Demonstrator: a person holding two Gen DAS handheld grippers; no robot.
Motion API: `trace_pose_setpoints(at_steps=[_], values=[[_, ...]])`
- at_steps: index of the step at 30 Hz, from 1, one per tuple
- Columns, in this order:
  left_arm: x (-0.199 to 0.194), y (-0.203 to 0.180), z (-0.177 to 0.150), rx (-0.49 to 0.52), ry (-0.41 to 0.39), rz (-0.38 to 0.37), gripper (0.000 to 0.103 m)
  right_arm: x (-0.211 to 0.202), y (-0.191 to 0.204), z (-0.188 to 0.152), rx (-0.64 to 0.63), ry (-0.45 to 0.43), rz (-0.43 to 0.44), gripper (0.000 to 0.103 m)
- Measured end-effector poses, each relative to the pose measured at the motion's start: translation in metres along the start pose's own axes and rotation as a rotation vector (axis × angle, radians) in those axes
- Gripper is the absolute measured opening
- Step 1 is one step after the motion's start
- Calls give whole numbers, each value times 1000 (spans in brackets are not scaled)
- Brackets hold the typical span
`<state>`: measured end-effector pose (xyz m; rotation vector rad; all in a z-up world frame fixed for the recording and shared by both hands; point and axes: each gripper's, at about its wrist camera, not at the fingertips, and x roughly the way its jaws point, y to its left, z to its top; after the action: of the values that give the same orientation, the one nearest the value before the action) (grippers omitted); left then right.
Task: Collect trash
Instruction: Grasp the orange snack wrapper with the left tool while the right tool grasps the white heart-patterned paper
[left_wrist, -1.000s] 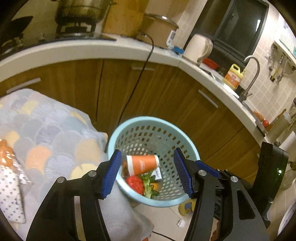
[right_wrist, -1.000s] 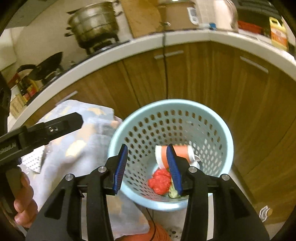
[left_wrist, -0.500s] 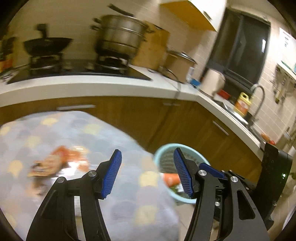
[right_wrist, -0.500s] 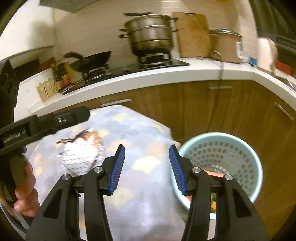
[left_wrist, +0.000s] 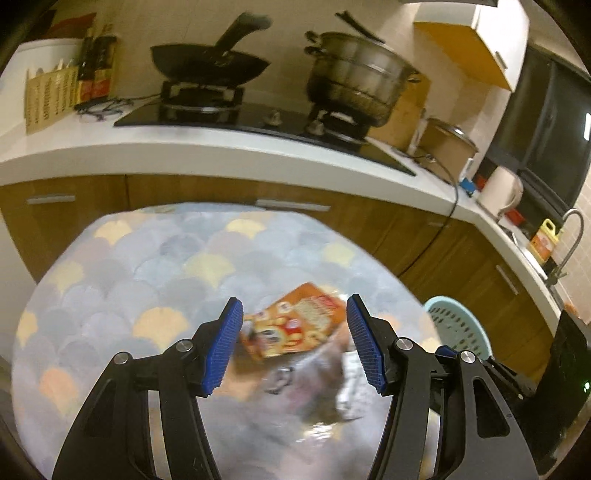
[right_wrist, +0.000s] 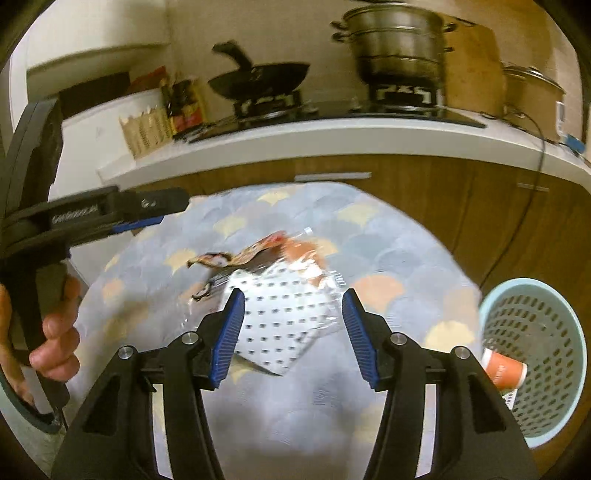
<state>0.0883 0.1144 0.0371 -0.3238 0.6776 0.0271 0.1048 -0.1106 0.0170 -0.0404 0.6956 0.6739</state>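
Already an orange cup lies in the basket; wrappers at 12 o'clock remain, both tools released, right's jaws just widened

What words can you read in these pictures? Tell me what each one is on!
No word reads clearly.
Left gripper: white lettering on its side, too blurred to read.
Orange snack packet: printed label, blurred.
Orange paper cup in the blue basket: faint print, too small.
Yellow bottle by the tap: label too small.
Dark bottles on the counter: labels blurred.
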Motion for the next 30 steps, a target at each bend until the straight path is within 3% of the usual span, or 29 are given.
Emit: trace_pose_setpoints(at_steps=[8,11,15,17,21,27,30], values=[[27,13,-3,-4,72,-41,57,36,23,2,2,62,-20,78],[29,13,-4,3,74,-56,57,49,24,0,1,97,-65,80],[32,10,-8,49,96,-52,61,60,17,-5,29,139,-63,79],[33,9,-11,72,101,-54,62,64,10,-7,45,157,-52,58],[30,9,-22,134,106,-61,68,68,2,-10,60,173,-57,34],[34,8,-23,137,115,-74,69,64,-8,-15,77,143,-57,24],[44,-13,-21,200,125,-55,72,62,-11,-16,84,126,-65,21]])
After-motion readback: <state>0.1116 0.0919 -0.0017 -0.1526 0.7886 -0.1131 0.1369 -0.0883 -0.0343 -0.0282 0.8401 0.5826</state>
